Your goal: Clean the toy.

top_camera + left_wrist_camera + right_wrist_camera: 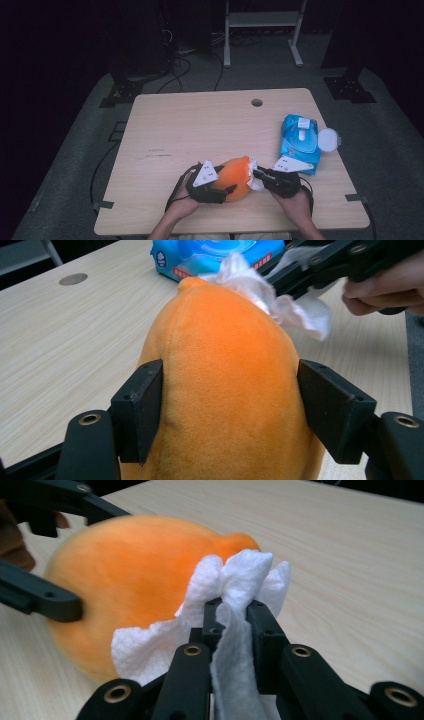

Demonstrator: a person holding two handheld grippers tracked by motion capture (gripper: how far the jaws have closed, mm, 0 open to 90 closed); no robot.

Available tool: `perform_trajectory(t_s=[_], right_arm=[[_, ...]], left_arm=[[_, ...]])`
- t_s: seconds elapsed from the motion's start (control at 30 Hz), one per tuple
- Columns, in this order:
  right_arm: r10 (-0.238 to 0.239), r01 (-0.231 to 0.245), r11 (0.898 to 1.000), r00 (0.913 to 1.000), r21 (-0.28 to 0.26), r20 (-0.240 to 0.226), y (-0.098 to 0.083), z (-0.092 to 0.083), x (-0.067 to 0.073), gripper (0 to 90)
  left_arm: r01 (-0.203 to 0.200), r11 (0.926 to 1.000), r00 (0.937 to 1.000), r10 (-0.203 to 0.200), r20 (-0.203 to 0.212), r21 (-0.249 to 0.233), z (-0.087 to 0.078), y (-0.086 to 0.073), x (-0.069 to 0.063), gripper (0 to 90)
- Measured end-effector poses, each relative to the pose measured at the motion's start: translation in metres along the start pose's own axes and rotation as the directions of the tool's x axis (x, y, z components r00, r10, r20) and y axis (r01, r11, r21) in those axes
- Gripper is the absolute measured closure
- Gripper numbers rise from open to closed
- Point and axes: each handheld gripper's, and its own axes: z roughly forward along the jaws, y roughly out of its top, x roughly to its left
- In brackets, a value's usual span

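Your left gripper (230, 410) straddles the orange plush (225, 390); right gripper (235, 612) pinches the white wipe (240, 580). Blue pack (300, 142), right of centre: print unreadable.

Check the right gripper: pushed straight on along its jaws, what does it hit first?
Likely the orange plush toy. The right gripper, shut on a white wipe, points at its side, with the wipe seemingly touching already; exact depth is unclear.

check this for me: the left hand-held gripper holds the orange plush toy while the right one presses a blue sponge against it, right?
Not quite: it isn't a blue sponge. The right hand-held gripper is shut on a white wipe and presses it against the orange plush toy, as the right gripper view shows. The rest stands: the left hand-held gripper has the toy between its jaws.
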Motion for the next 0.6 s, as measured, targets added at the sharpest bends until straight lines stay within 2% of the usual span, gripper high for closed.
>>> perform_trajectory(t_s=[0.03,0.1,0.17,0.23,0.27,0.33,0.4,0.5,0.6], right_arm=[[0.008,-0.008,1.000,1.0000,-0.008,-0.005,0.001,-0.001,-0.001,79.4],[-0.007,0.007,0.999,0.9999,-0.034,-0.010,0.006,-0.003,0.002,79.3],[0.004,-0.006,0.998,0.9995,-0.068,-0.030,0.011,-0.004,0.003,79.3],[-0.001,-0.001,0.998,0.9994,-0.058,-0.033,0.010,-0.003,0.002,79.4],[0.012,-0.014,0.999,0.9992,-0.050,-0.039,0.008,-0.002,0.001,79.4],[0.034,-0.036,0.999,0.9979,-0.030,-0.055,0.003,-0.001,0.001,79.5],[0.032,-0.034,0.999,0.9975,-0.027,-0.063,0.001,-0.001,0.006,79.5],[-0.007,0.004,0.999,0.9977,-0.039,-0.067,0.003,-0.003,0.019,79.4],[-0.042,0.038,0.998,0.9965,-0.054,-0.072,0.007,-0.005,0.026,79.5]], left_arm=[[-0.003,1.0000,1.0000,0.003,0.000,0.001,0.000,0.000,0.000,29.8],[-0.011,0.9999,0.9999,0.011,0.010,0.000,0.000,0.000,-0.001,29.9],[-0.023,0.9997,0.9996,0.023,0.014,0.001,0.001,0.000,-0.003,29.9],[-0.028,0.9996,0.9996,0.028,0.010,0.005,0.001,0.001,-0.004,29.0],[-0.019,0.9998,0.9998,0.019,0.004,0.006,0.001,0.002,-0.003,26.8],[0.027,0.9996,0.9995,-0.027,-0.017,0.010,0.000,0.004,0.001,18.5],[0.074,0.9970,0.9967,-0.074,-0.034,0.020,0.000,0.004,0.006,10.3],[0.095,0.9945,0.9955,-0.095,-0.003,0.043,0.002,-0.002,0.008,12.6],[0.051,0.9971,0.9987,-0.051,0.006,0.057,0.000,-0.002,0.005,23.2]])
